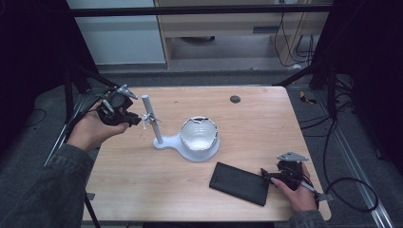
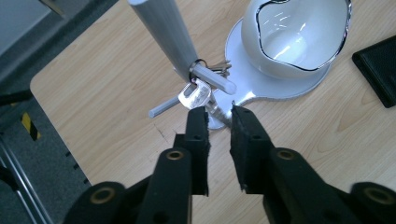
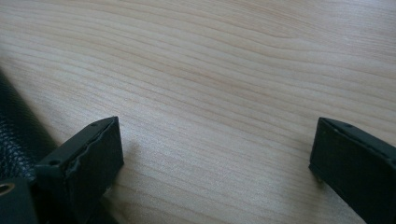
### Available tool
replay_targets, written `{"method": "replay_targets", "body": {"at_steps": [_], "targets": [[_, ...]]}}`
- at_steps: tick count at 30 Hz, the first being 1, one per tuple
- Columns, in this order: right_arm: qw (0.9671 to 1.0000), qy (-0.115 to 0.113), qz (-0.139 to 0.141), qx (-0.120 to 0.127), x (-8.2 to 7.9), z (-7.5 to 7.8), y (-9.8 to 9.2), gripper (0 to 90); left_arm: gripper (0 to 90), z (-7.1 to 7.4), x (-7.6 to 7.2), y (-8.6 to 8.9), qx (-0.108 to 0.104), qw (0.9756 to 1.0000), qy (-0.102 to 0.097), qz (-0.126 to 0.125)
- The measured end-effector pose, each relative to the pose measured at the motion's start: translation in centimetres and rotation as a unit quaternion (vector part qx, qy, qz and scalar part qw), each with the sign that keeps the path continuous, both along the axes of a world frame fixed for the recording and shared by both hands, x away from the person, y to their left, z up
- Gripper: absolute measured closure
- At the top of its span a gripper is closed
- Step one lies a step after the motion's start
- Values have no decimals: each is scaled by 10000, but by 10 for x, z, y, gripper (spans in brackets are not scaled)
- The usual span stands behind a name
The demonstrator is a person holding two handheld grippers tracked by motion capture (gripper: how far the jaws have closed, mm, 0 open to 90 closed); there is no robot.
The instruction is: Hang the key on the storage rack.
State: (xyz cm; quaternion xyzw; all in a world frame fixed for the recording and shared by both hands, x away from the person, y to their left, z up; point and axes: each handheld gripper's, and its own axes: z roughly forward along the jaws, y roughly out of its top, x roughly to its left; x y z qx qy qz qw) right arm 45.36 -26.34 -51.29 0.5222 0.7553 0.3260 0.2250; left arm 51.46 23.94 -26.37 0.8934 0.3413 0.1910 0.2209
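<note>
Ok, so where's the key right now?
The key hangs by its ring on a peg of the grey stand, at the table's left in the high view, just beyond the left gripper and left of the white bowl.

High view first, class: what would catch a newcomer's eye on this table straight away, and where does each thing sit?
The white bowl with its jagged dark-edged rim stands mid-table on the flat base of a white stand, whose upright post rises just left of it. A silver key hangs from a peg on that post, with the left gripper close under it, jaws slightly apart and not pressing on it. Near the front right, a black wallet lies flat beside the right gripper.
</note>
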Motion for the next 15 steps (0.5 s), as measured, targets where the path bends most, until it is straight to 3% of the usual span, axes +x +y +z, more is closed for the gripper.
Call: {"method": "replay_targets", "body": {"at_steps": [3,8,13,14,15], "targets": [[10000,4,-1,10,0,0,0,28,713,-2,-10,0,-73,9998,-161,-98],[10000,7,-1,18,0,0,0,27,591,-8,-30,-4,-127,9984,-494,-236],[10000,8,-2,19,0,0,0,28,447,-14,-50,-8,-295,9958,-822,-283],[10000,-1,4,15,0,0,0,27,418,-15,-52,-9,-265,9944,-934,-415],[10000,7,-1,19,0,0,0,28,390,-17,-56,-10,-253,9944,-961,-361]]}}
